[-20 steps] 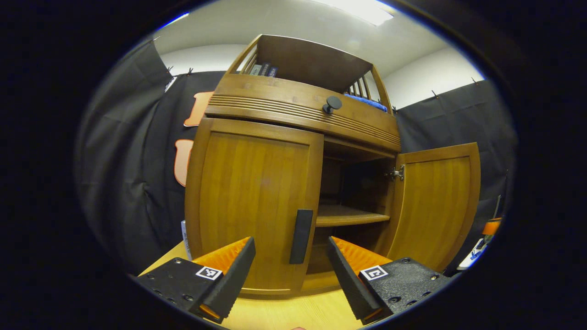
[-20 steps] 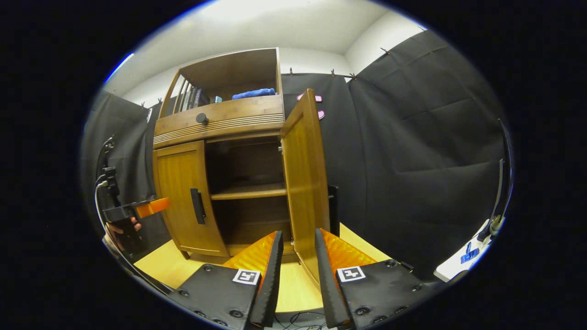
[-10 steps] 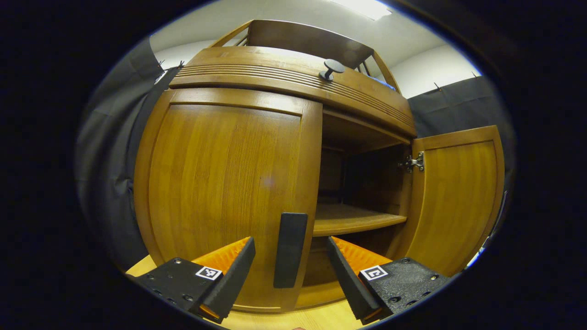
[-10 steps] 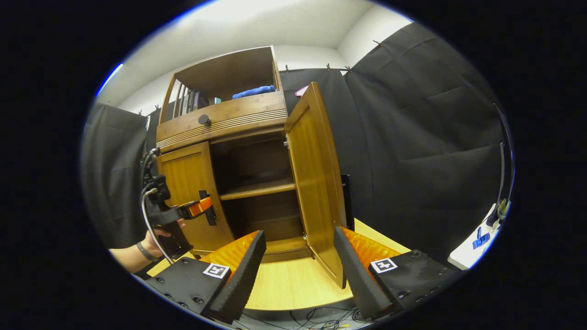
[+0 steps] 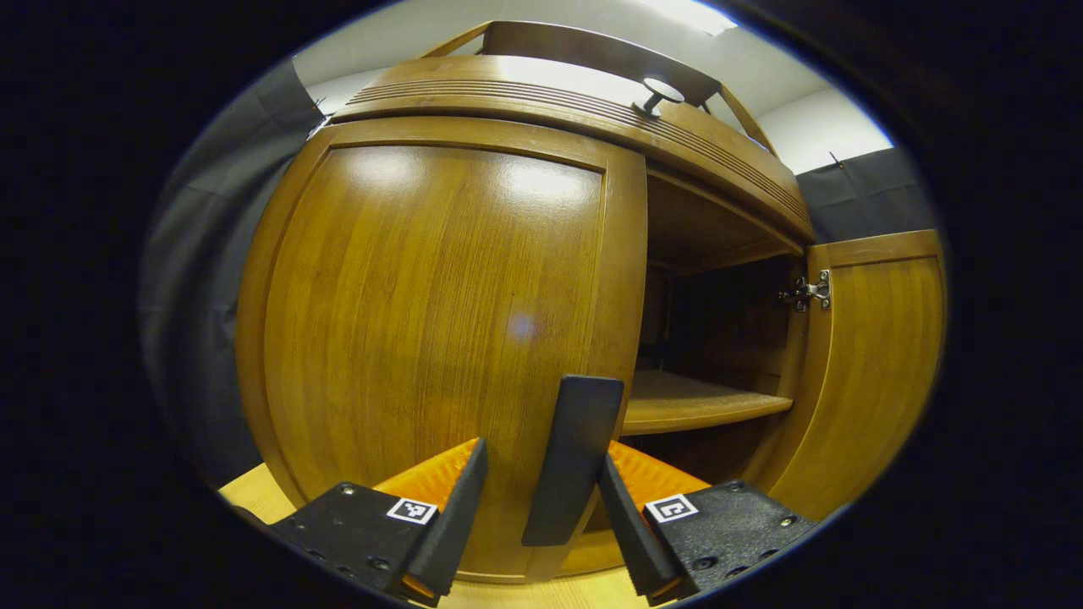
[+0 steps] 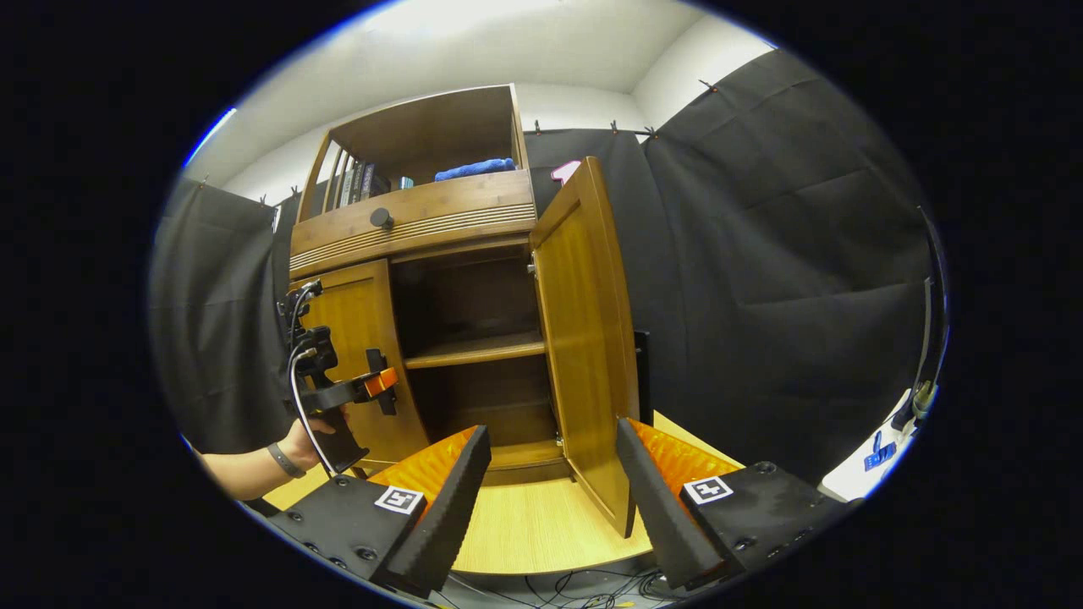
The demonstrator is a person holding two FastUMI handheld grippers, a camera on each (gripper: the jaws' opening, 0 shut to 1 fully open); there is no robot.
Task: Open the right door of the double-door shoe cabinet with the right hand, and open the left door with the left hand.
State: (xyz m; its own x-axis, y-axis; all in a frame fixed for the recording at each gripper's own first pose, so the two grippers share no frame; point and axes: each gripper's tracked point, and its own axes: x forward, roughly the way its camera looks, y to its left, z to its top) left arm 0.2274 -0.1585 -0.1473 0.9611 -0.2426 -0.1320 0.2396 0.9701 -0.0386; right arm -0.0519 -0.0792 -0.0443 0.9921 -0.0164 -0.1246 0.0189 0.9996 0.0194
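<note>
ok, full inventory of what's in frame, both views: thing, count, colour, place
shoe cabinet: 1, brown wood, on the table
left door: 1, brown, closed
left door handle: 1, black, between the left hand-held gripper's fingers
right door: 1, brown, swung open
inner shelf: 1, brown, bare, mid-cabinet
drawer knob: 1, black, on the drawer front above the doors
blue cloth: 1, top open compartment, right side
books: several, dark, top compartment, left side
table: 1, light wood, under the cabinet
left hand-held gripper: 1, fingers either side of the handle, contact unclear
right hand-held gripper: 1, open, near the right door's lower edge
hand: 1, holding the left hand-held gripper
</note>
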